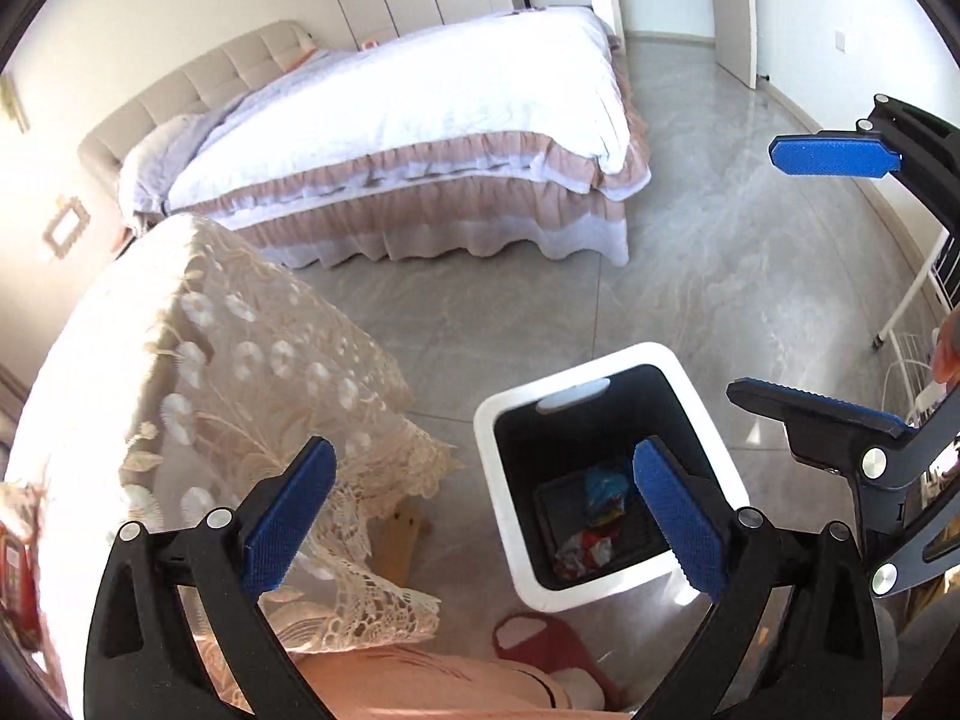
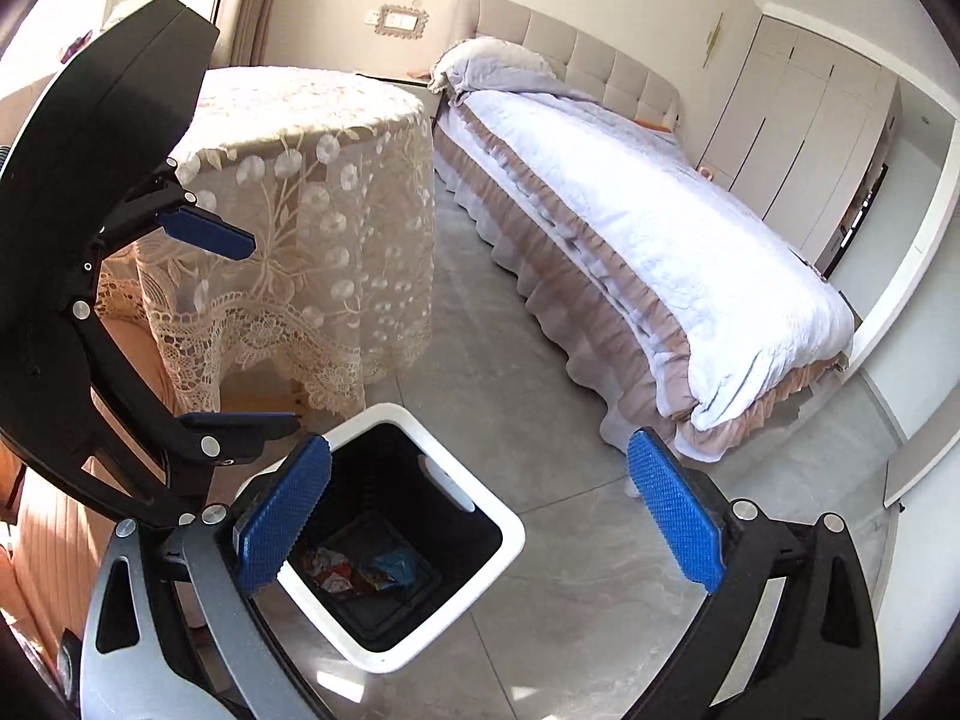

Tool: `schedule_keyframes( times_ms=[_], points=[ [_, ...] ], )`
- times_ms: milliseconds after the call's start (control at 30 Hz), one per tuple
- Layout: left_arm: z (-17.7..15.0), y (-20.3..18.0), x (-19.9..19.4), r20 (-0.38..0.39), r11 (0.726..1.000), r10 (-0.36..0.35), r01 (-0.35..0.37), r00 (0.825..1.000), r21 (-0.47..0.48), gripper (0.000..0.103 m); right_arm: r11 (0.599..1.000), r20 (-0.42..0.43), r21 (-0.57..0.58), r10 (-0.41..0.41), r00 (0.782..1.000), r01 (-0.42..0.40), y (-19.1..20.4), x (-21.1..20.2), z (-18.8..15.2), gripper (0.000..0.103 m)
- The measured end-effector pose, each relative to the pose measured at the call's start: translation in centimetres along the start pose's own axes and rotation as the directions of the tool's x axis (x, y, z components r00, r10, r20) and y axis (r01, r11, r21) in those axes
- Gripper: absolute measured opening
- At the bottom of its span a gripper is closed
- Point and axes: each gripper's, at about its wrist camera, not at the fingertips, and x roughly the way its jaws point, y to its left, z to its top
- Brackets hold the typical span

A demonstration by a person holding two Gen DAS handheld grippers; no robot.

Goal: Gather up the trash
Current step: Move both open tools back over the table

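Observation:
A white square bin with a black liner stands on the grey floor; crumpled wrappers lie at its bottom. It also shows in the right wrist view, with the wrappers inside. My left gripper is open and empty, held above the floor beside the bin's left rim. My right gripper is open and empty, held above the bin's right rim. Each gripper shows in the other's view: the right one and the left one, both open.
A table under a lace cloth stands left of the bin, also in the right wrist view. A bed with a white quilt lies beyond. A red slipper and my clothing are near the bin. A white wire rack stands at right.

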Motion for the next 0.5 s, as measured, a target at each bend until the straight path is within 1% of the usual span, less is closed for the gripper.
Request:
schedule_keyframes(
  times_ms=[133, 267, 367, 433, 500],
  points=[
    [0.0, 1.4, -3.2, 0.049, 0.998, 0.037, -0.034, 0.998, -0.052, 0.098, 1.000, 0.066, 0.000, -0.007, 0.998, 0.007, 0.5, -2.3, 1.5, 0.098],
    [-0.5, 3.4, -6.5, 0.098, 0.989, 0.100, -0.088, 0.990, -0.122, 0.098, 1.000, 0.123, 0.027, -0.006, 0.992, 0.003, 1.1, -4.1, 3.3, 0.098],
    [-1.3, 5.6, -9.1, 0.114, 0.972, 0.140, -0.114, 0.983, -0.208, 0.098, 0.999, 0.183, 0.039, 0.025, 0.983, -0.033, 2.1, -5.6, 5.1, 0.099],
    [-2.0, 7.1, -10.6, 0.123, 0.955, 0.174, -0.137, 0.977, -0.262, 0.098, 0.998, 0.221, 0.035, 0.035, 0.975, -0.044, 3.2, -6.4, 6.4, 0.098],
    [-2.9, 8.5, -12.2, 0.124, 0.930, 0.236, -0.187, 0.964, -0.316, 0.098, 0.996, 0.254, 0.047, 0.064, 0.965, -0.078, 4.2, -6.7, 7.8, 0.099]
  ],
)
